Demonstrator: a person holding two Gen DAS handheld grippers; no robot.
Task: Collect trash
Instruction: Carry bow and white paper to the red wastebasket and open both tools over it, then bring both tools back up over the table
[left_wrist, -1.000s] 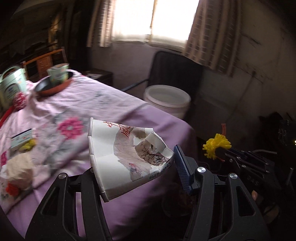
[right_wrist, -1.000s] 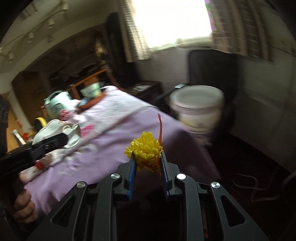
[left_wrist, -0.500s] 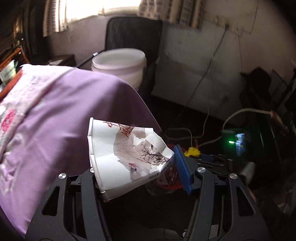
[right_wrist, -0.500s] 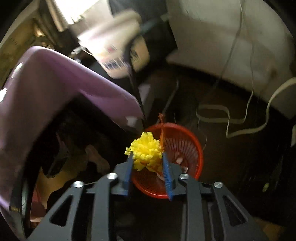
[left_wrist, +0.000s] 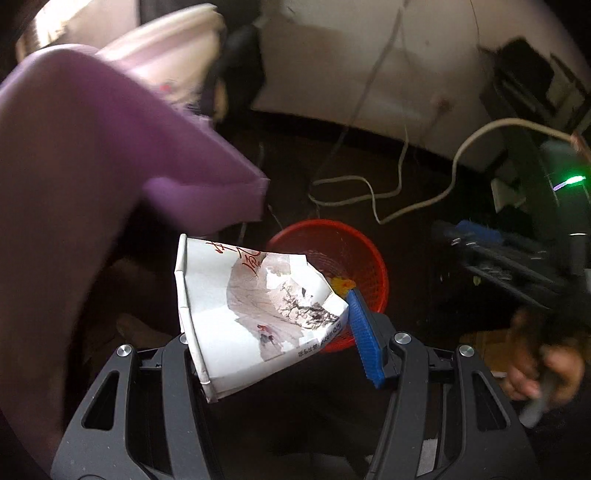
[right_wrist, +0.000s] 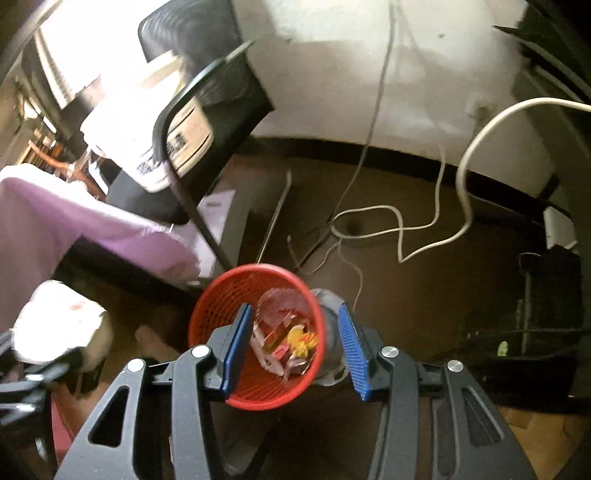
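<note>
My left gripper (left_wrist: 269, 325) is shut on a crumpled white paper box (left_wrist: 251, 306) with red writing and a printed picture. The box hangs over the near rim of a red mesh basket (left_wrist: 373, 258) on the floor. My right gripper (right_wrist: 295, 350) is open just above the same basket (right_wrist: 218, 299), with nothing between its blue pads (right_wrist: 352, 350). A yellow pompom (right_wrist: 301, 341) lies inside the basket among wrappers, and its yellow (left_wrist: 343, 284) shows past the box in the left wrist view. The right gripper (left_wrist: 476, 236) and the person's hand (left_wrist: 543, 369) show at the right there.
A purple tablecloth (left_wrist: 92, 166) hangs down at the left, close to the basket. A black chair (right_wrist: 221, 92) holds a white bucket (right_wrist: 177, 140). Loose cables (right_wrist: 369, 221) lie on the dark floor. A clear plastic item (right_wrist: 328, 306) leans on the basket. Dark equipment with a green light (left_wrist: 569, 181) stands at the right.
Both grippers swung down from the table to the red basket on the floor. The right gripper opened and the yellow pompom dropped into the basket. The left still holds the paper box.
</note>
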